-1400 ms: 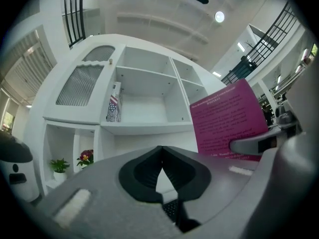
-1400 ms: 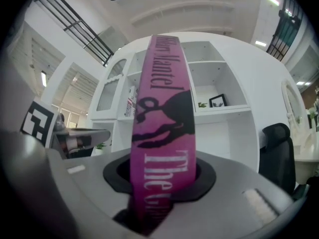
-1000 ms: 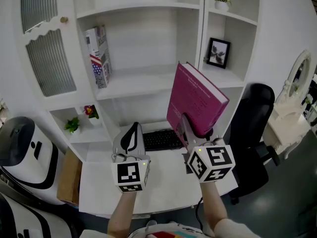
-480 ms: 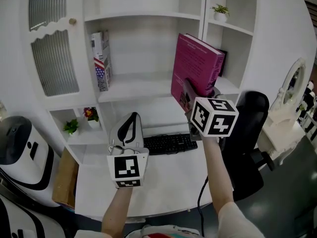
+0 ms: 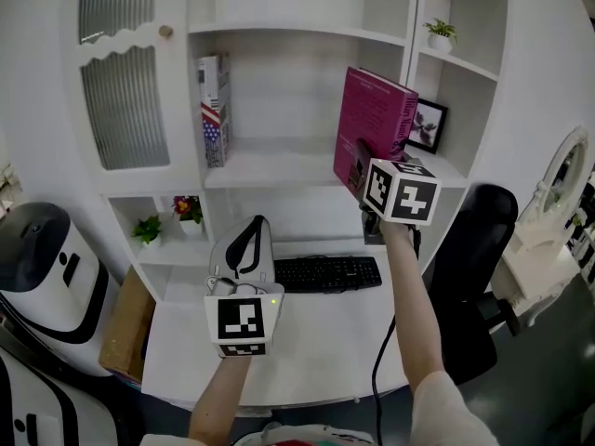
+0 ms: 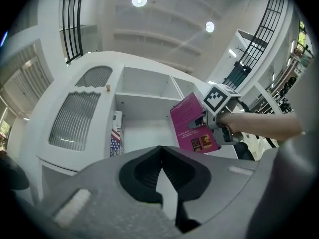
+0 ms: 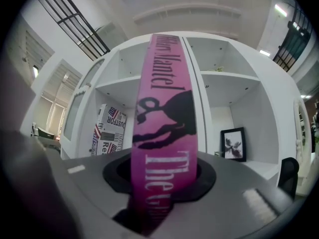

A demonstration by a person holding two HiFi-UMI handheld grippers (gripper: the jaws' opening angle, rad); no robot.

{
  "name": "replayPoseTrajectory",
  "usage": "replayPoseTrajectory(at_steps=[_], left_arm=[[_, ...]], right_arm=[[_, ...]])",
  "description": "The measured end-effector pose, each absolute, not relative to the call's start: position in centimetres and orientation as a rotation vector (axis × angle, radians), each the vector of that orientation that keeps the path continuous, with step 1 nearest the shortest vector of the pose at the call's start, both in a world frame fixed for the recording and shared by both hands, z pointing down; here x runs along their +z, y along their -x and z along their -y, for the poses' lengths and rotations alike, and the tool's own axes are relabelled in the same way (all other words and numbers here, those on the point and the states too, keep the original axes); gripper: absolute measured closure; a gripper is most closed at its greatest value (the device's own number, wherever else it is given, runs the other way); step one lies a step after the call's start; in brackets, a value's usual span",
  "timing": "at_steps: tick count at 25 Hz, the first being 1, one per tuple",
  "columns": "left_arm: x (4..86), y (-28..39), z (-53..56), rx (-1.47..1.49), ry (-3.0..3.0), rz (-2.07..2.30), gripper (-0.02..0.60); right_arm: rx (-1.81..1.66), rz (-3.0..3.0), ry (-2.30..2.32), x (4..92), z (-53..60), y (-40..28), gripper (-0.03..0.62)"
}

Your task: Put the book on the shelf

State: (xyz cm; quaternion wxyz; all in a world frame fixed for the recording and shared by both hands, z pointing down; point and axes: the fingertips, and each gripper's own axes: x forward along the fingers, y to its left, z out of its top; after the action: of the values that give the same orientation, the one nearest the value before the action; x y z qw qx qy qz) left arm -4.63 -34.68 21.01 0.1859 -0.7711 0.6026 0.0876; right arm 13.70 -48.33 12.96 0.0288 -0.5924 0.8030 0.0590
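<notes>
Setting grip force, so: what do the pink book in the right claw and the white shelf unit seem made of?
Pink book: paper with a smooth printed cover, sharp lettering on the spine; hard or soft cover unclear. White shelf unit: likely painted wood or laminated board, flat even matte panels.

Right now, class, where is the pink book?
In the head view the pink book is held up in the right claw, right of centre, before the middle shelf, between the flag-patterned box and the framed picture.
</notes>
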Motion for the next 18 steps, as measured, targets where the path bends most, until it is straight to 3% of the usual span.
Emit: replayPoseTrajectory(at_steps=[18], left_arm=[[20.7,7.4,34.5,0.276,2.123,-1.766,0.583]], right_arm=[[0.093,-2.448,1.988,12.5,58.4,-13.1,0.448]])
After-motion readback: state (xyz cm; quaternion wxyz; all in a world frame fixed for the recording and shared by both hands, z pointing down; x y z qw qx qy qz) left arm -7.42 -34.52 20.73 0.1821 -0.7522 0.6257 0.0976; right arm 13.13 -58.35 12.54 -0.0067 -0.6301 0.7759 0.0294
